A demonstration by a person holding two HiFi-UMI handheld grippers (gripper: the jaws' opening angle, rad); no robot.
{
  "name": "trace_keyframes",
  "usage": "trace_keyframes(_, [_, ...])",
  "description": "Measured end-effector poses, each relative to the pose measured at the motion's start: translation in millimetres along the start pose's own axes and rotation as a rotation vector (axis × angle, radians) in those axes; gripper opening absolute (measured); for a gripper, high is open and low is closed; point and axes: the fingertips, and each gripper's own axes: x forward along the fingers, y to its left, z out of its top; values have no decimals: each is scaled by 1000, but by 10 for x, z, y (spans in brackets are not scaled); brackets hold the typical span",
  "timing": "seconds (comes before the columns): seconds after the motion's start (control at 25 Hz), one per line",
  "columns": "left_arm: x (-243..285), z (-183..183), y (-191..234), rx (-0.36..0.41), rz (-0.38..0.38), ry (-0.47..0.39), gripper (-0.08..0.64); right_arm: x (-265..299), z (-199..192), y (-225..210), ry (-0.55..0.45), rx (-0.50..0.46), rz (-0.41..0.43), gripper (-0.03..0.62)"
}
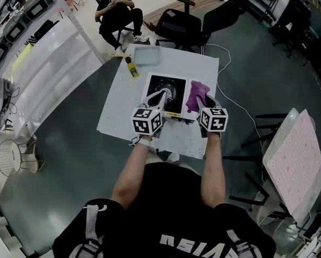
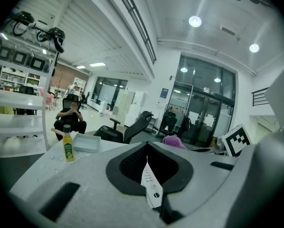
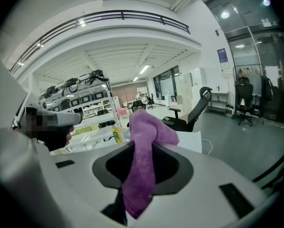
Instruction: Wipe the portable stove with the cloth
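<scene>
Your right gripper [image 1: 202, 105] has its 2 fingers clamped on the purple cloth [image 3: 144, 151], which hangs bunched over the right edge of the portable stove [image 1: 167, 90] on the white surface [image 1: 123, 112], while your left gripper [image 1: 161, 97] hovers over the stove's black top, fingers together and empty.

The right gripper [image 3: 140, 175] has its jaws pinched on a purple cloth [image 3: 146, 132], which stands up bunched between them. Just left of the cloth peeks a yellow bottle [image 3: 117, 135]. To the right of the cloth are a white table [image 3: 192, 140] and, beyond it, a black chair [image 3: 196, 111].
</scene>
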Motion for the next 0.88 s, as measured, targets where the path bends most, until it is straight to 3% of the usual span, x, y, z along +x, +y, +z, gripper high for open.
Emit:
trace_keyframes(0.4, [-73,-82,54,-15,26,10,9,-17,-181,-20,30,10,4,103])
trace_keyframes(0.88, [-39,-530,183,-53,22,92,9,33,-1057,39,191,81,9,103])
